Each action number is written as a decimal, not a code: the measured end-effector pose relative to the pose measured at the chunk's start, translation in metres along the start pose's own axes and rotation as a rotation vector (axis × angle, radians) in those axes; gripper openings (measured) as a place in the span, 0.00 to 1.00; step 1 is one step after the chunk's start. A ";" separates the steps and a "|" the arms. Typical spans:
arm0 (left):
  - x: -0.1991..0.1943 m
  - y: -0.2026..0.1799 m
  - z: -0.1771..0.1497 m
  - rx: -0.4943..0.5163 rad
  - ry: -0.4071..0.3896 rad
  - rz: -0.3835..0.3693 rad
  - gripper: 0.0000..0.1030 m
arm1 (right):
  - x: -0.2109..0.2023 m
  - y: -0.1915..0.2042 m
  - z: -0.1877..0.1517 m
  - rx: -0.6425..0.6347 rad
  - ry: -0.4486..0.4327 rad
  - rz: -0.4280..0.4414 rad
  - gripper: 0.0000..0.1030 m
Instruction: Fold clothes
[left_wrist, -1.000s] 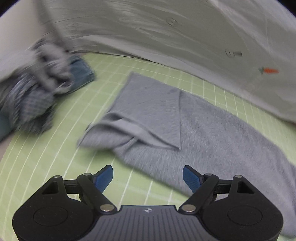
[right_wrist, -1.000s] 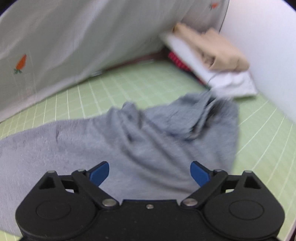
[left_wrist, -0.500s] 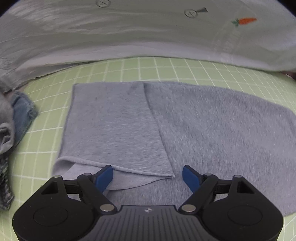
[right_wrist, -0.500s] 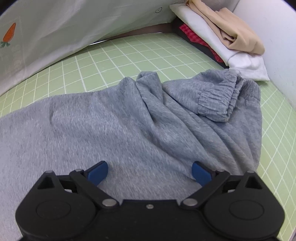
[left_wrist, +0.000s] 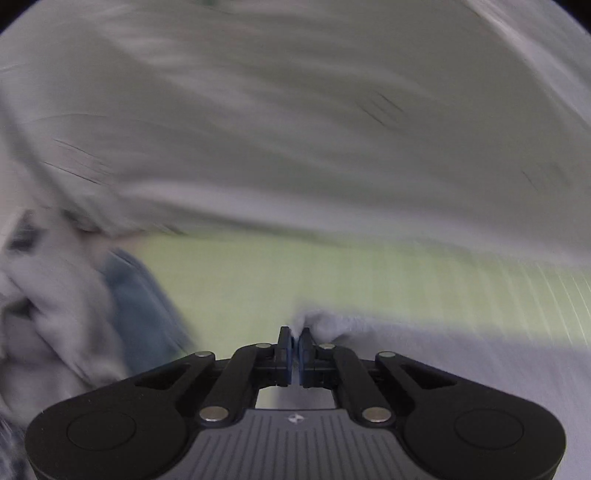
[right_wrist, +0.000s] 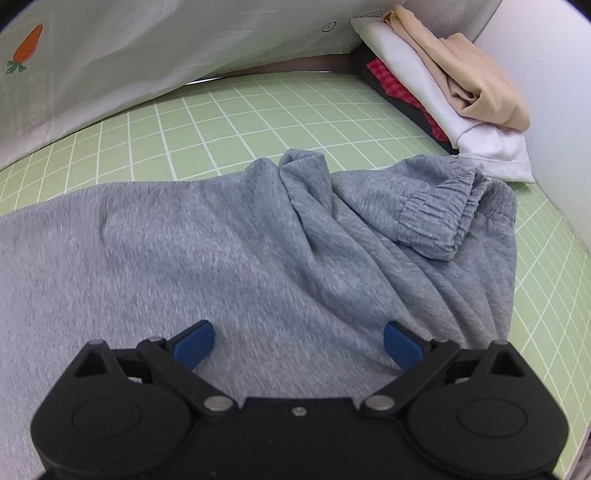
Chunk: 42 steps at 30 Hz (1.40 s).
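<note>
Grey sweatpants (right_wrist: 229, 236) lie across the green grid mat (right_wrist: 280, 107), with the elastic waistband (right_wrist: 439, 214) bunched at the right. My right gripper (right_wrist: 297, 345) is open, its blue pads low over the grey fabric. In the blurred left wrist view my left gripper (left_wrist: 294, 345) is shut on a pinch of the grey sweatpants (left_wrist: 332, 325), which trail off to the right.
A stack of folded clothes (right_wrist: 454, 88), beige on white over red check, sits at the far right. A person's white carrot-print garment (right_wrist: 110, 55) hangs along the far edge. A pile of unfolded clothes (left_wrist: 74, 306) lies at the left.
My left gripper has shut on the edge of the sweatpants and is moving fast, blurring its view. My right gripper has stayed open and hardly moved.
</note>
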<state>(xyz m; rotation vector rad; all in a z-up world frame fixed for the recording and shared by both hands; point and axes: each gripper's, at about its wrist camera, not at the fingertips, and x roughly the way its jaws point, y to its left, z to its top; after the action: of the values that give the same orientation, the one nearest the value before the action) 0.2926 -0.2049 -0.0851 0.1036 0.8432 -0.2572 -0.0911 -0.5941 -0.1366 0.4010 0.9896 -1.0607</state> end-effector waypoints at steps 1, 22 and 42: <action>0.000 0.010 0.007 -0.049 -0.015 0.017 0.37 | 0.000 0.001 0.000 0.000 0.000 -0.003 0.96; 0.002 -0.006 -0.076 -0.042 0.208 -0.007 0.68 | -0.006 0.009 0.002 -0.081 0.020 0.003 0.97; -0.057 0.091 -0.128 -0.092 0.180 0.199 0.11 | -0.046 0.014 -0.008 -0.174 -0.023 0.088 0.96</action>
<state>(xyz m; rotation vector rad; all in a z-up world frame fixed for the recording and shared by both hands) 0.1876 -0.0820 -0.1287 0.1250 1.0146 -0.0222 -0.0887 -0.5564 -0.1051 0.2869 1.0257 -0.8905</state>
